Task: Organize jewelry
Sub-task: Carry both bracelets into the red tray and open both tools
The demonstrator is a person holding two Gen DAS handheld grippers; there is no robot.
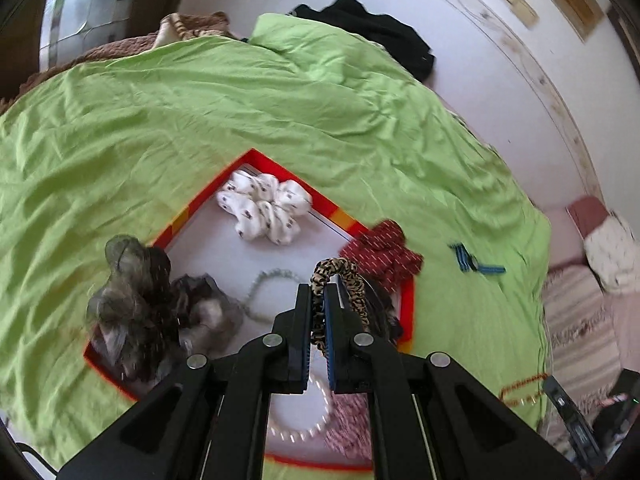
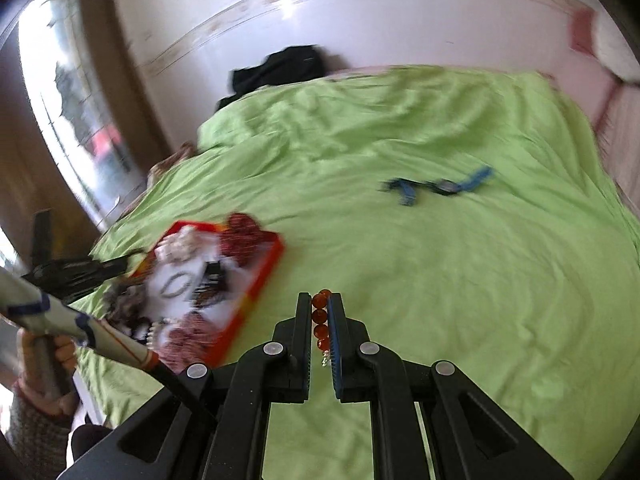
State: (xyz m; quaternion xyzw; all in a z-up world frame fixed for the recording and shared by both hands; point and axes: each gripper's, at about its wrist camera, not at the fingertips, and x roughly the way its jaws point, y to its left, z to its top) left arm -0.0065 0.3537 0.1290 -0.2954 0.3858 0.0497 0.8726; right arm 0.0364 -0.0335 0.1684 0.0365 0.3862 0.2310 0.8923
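Note:
A red-rimmed white box [image 1: 407, 304] lies on the green bedspread [image 1: 200, 120]. It holds a white scrunchie [image 1: 264, 208], a grey-black sheer scrunchie [image 1: 136, 304], a pale bead bracelet [image 1: 260, 292], a pearl bracelet [image 1: 304, 428] and a red patterned scrunchie [image 1: 384, 252] on its rim. My left gripper [image 1: 319, 292] is shut on a leopard-print scrunchie [image 1: 344, 276] above the box. My right gripper [image 2: 320, 300] is shut on an orange bead bracelet [image 2: 320, 318] above the bedspread, right of the box [image 2: 260, 280].
A blue hair clip [image 1: 476, 262] lies on the bedspread right of the box; it also shows blurred in the right wrist view [image 2: 440, 186]. Black clothing [image 1: 372, 28] sits at the far bed edge by the wall. A pink striped pillow [image 1: 580, 312] is at right.

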